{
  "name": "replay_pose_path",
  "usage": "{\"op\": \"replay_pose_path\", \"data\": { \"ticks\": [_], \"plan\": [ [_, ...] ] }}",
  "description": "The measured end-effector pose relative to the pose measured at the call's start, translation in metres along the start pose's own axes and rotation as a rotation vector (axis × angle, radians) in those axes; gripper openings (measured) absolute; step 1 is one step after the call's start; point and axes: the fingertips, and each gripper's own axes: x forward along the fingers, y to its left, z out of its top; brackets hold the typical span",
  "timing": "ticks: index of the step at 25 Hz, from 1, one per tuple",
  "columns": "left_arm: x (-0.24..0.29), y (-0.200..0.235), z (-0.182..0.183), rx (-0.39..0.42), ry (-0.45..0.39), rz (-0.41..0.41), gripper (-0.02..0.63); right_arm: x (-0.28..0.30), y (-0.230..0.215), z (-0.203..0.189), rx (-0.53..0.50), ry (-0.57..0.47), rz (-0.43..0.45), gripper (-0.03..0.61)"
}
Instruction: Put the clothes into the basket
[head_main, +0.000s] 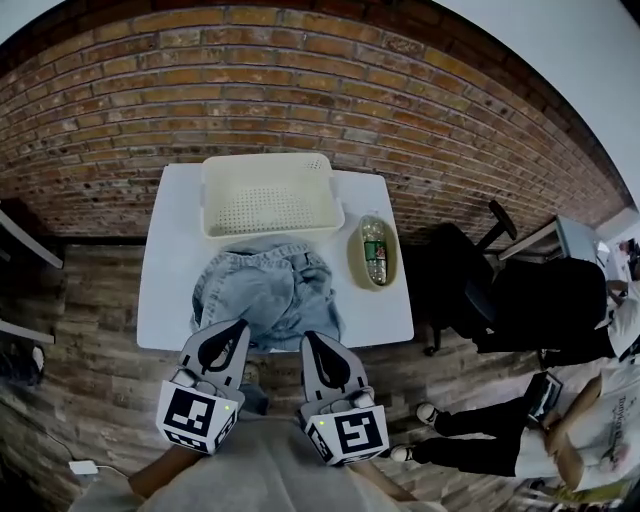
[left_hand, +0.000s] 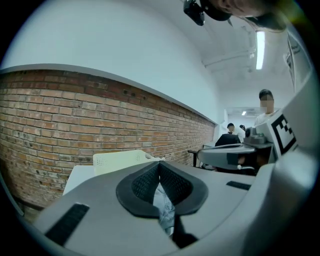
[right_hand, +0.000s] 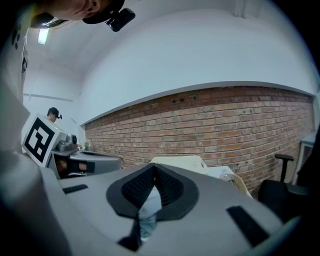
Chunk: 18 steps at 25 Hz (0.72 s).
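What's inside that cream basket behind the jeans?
Nothing visible: the basket shows only its bare perforated floor. The jeans lie outside it on the table; its near wall may hide a strip.

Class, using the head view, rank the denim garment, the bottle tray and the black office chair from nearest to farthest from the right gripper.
1. The denim garment: on the near side of the table, its edge pinched in the right gripper.
2. The bottle tray: on the table's right side.
3. The black office chair: off the table, farther right.
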Motion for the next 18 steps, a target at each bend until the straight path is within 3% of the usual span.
{"op": "replay_pose_path", "data": {
  "ticks": [18],
  "plan": [
    [0.041, 0.042, -0.015, -0.052, 0.051, -0.067, 0.008, 0.052, -0.014, -0.012, 0.034, 0.048, -0.065, 0.006]
  ]
}}
